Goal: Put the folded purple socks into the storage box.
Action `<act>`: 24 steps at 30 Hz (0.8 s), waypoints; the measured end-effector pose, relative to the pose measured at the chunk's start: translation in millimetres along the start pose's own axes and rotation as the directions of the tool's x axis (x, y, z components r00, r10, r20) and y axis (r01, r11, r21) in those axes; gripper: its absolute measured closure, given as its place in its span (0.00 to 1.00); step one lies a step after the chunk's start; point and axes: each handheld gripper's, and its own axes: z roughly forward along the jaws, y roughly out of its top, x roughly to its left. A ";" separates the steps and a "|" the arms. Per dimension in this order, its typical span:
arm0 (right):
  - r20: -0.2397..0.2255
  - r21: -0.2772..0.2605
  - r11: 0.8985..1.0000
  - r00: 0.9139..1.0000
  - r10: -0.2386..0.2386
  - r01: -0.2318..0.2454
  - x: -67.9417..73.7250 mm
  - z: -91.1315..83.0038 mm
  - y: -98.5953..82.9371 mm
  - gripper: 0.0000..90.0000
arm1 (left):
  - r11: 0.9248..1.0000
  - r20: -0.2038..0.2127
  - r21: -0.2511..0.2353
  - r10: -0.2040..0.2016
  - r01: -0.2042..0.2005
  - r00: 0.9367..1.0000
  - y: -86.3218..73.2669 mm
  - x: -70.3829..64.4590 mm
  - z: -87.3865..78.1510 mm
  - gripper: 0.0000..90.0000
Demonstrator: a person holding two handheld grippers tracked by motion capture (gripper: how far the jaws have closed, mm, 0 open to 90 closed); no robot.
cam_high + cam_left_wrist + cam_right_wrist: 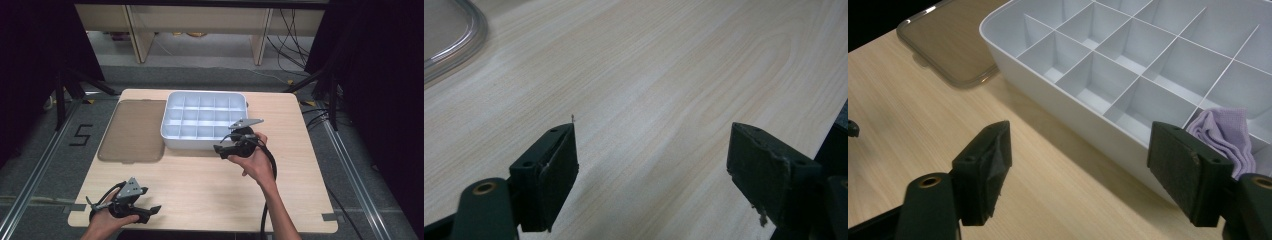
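Floor beside the surface (210, 190) marked "5" (80, 135); right gripper (1078, 165) released near white tray (1058, 95) holding lilac cloth (1225, 137); left gripper (651, 165) released.

Lab or recording studio, not home. Wooden bench (210, 185) on grey floor, black curtains (30, 60) both sides, tripod legs (75, 85), loose cables (292, 35), tape marks and number 5 (80, 135) on floor, metal rails (30, 185).

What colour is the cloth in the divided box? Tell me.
Pale lilac; the cloth shows best in the right gripper view, tucked in a compartment of the white box.
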 end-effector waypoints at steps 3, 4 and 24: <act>-0.004 0.001 1.000 1.000 0.000 0.000 3.8 -0.1 -2.3 0.28 | 1.000 0.002 -0.008 -0.008 0.008 1.000 -0.1 -0.7 0.7 0.22; -0.005 -0.001 1.000 1.000 -0.017 0.017 4.0 0.9 -3.2 0.27 | 1.000 0.002 -0.008 -0.008 0.008 1.000 0.0 -0.8 0.7 0.22; -0.035 0.005 0.999 0.999 -0.031 0.031 19.4 2.2 -17.0 0.21 | 1.000 -0.007 0.003 0.008 -0.008 1.000 0.1 0.3 -0.2 0.22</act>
